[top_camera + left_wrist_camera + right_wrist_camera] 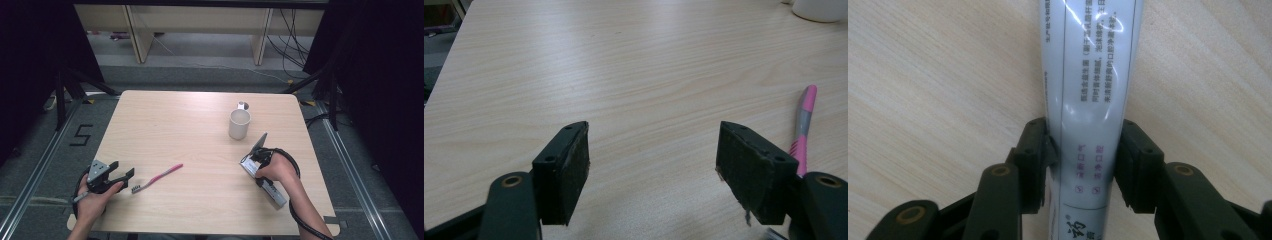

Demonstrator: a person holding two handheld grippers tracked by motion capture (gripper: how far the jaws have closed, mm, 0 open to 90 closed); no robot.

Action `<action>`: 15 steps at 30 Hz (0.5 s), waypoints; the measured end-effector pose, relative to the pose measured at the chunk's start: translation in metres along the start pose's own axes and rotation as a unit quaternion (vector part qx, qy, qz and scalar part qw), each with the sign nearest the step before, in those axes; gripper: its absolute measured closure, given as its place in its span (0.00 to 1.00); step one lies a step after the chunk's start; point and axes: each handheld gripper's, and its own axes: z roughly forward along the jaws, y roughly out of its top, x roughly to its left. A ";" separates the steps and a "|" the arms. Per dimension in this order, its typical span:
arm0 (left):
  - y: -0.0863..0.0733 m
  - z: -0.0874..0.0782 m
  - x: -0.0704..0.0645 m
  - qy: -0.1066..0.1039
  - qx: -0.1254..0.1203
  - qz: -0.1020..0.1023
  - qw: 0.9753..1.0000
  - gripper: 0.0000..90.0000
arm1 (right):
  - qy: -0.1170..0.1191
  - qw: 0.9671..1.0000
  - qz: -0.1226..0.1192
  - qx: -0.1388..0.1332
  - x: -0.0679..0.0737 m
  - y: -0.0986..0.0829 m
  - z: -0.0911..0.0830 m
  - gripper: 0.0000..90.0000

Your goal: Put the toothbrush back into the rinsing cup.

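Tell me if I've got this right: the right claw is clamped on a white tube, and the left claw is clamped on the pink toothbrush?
Not quite. The left claw is open and holds nothing; the pink toothbrush lies on the table just beside it, as the left gripper view shows. The rest is right: the right claw is clamped on the white tube.

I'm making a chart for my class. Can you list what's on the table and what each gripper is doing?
table: light wood
left gripper: open, beside the toothbrush
toothbrush: pink, lying flat, brush end near the left gripper
right gripper: shut on the tube
tube: white with printed text
mug: white, upright, far right part of the table
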 end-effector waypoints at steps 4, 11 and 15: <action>0.000 0.000 0.000 0.000 0.000 0.000 1.000 0.33 | -0.015 1.000 0.012 -0.001 0.000 0.000 0.001 0.68; 0.000 0.000 0.000 -0.002 0.005 0.002 1.000 0.33 | -0.009 1.000 0.007 0.002 -0.001 0.001 0.001 0.66; 0.001 0.001 0.002 -0.017 -0.004 -0.001 1.000 0.33 | -0.007 1.000 0.013 -0.001 0.000 0.001 0.001 0.61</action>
